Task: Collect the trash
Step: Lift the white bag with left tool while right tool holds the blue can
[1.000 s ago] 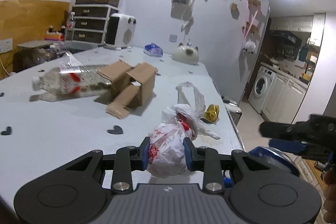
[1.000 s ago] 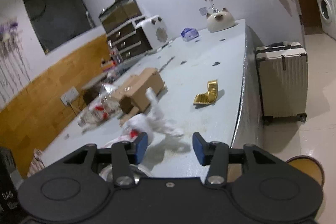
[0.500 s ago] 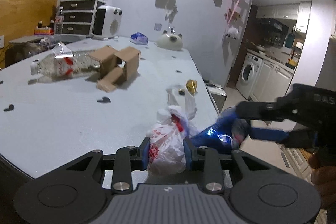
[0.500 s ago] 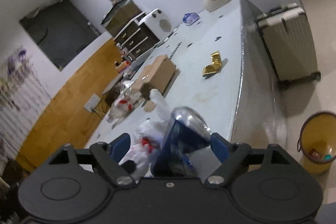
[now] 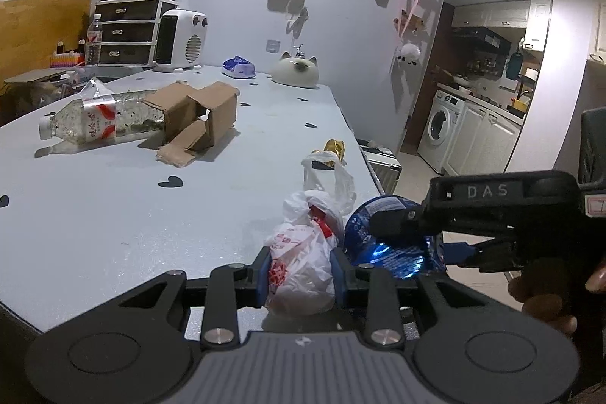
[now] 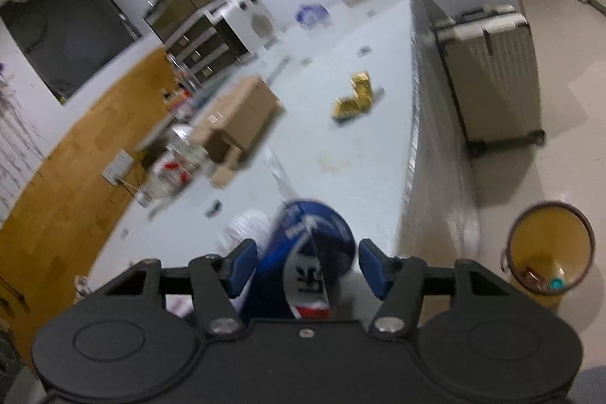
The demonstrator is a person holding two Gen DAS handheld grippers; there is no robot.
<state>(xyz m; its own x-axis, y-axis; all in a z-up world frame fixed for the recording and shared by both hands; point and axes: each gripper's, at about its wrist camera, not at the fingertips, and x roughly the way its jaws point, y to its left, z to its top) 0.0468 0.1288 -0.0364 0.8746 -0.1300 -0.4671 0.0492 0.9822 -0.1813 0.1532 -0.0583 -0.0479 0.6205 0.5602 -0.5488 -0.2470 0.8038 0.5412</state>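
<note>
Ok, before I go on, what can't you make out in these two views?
- Right tool: its view is motion-blurred, so whether the fingers actually touch the blue wrapper is unclear.
- Bin contents: too small, blurred.
- White plastic bag: its underside is hidden behind the left tool.
- Bottle base: hidden behind the cardboard box.

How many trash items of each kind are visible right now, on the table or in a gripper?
Plastic bags: 1, white plastic bag
Plastic bottles: 1, clear bottle
Cardboard boxes: 1, cardboard box
Gold wrappers: 1, gold wrapper
Blue packages: 1, blue package
Total: 5
</note>
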